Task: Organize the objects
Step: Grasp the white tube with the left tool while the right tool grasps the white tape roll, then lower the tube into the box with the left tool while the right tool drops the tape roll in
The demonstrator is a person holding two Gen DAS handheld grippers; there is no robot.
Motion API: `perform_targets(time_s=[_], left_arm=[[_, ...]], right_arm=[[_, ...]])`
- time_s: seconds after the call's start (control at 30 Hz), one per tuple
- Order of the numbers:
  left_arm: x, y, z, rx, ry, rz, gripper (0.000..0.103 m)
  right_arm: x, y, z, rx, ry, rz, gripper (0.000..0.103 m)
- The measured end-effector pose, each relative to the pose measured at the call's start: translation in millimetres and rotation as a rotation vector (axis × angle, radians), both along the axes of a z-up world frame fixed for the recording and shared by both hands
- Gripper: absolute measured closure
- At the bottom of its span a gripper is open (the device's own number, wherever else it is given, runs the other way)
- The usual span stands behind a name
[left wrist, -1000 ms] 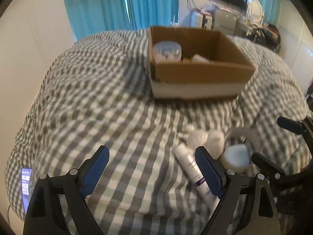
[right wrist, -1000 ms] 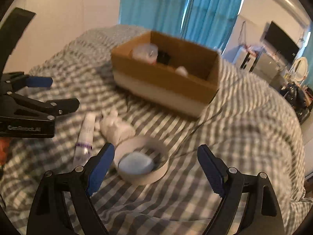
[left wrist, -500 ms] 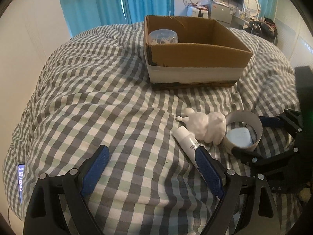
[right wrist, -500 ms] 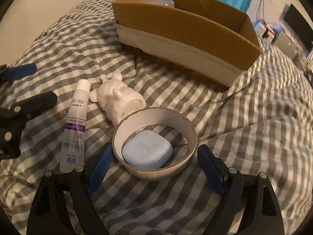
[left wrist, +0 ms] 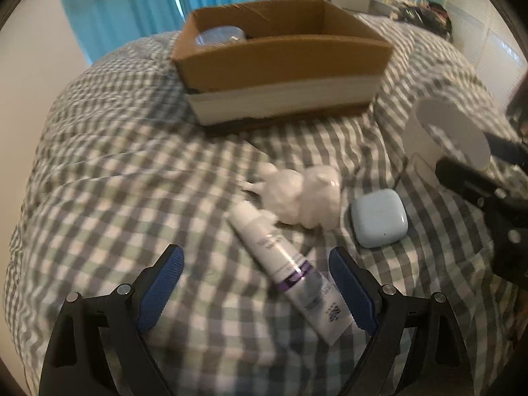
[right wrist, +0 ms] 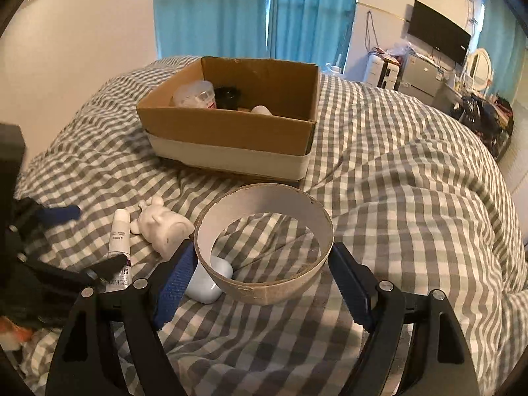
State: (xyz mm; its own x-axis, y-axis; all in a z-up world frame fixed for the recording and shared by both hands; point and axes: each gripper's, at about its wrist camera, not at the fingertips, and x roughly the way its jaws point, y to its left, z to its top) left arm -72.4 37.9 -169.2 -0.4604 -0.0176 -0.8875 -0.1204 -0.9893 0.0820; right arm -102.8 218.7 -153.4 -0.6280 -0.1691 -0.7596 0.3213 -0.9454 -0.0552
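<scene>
Your right gripper (right wrist: pixel 260 280) grasps the cardboard ring (right wrist: pixel 264 247) across its width, one blue finger on each side; its fingers have just been closing on it, and the ring is lifted off the checked bed (right wrist: pixel 412 204). The pale blue earbud case (left wrist: pixel 379 217) lies uncovered beside the white figurine (left wrist: pixel 297 194). Your left gripper (left wrist: pixel 257 283) hangs released over the white tube (left wrist: pixel 287 270). The cardboard box (right wrist: pixel 231 132) stands beyond, holding a clear jar (right wrist: pixel 194 94).
</scene>
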Motion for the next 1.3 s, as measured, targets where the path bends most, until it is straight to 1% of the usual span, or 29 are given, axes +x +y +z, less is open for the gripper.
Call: perform_targets(time_s=[0.13,0.17,0.2,0.23,0.27,0.3,0.37,0.4,0.57,0.73,0.87,1.03,1.3], left_arm=[[-7,8,-12,0.032,-0.037,-0.027,0.011],[-9,9,-15,0.039,-0.041,-0.034,0.017],[-11,11,-18,0.045,-0.052,-0.042,0.028],[-13,13,-22,0.036,-0.069,-0.043,0.03],[-14,15,-24,0.031,-0.076,-0.046,0.035],[-14,16,-25,0.036,-0.081,-0.051,0.042],[-14,16,-26,0.07,-0.095,-0.063,0.053],[-13,16,-26,0.086,-0.099,-0.065,0.058],[-7,6,-18,0.156,-0.095,-0.056,0.074],[5,-2,1,0.195,-0.058,-0.06,0.077],[17,-6,16,0.197,-0.02,-0.055,0.078],[27,-2,28,0.201,0.017,-0.054,0.08],[43,-12,71,0.21,0.129,-0.064,0.081]], right_arm=[[1,1,1,-0.016,-0.001,0.007,0.022],[1,2,1,-0.023,-0.002,0.007,0.022],[1,4,1,-0.029,-0.002,0.005,0.022],[1,6,1,-0.038,-0.004,0.003,0.022],[1,5,0,-0.043,-0.005,0.001,0.022],[1,6,-1,-0.045,-0.006,-0.002,0.022],[2,6,-1,-0.046,-0.007,-0.006,0.022],[2,6,0,-0.044,-0.005,-0.01,0.022],[9,3,5,-0.03,0.005,-0.017,0.022],[18,-1,14,0.0,0.031,-0.024,0.022],[27,-5,23,0.02,0.057,-0.029,0.022],[42,-11,38,0.036,0.091,-0.021,0.022],[63,-17,60,0.023,0.136,-0.012,0.022]])
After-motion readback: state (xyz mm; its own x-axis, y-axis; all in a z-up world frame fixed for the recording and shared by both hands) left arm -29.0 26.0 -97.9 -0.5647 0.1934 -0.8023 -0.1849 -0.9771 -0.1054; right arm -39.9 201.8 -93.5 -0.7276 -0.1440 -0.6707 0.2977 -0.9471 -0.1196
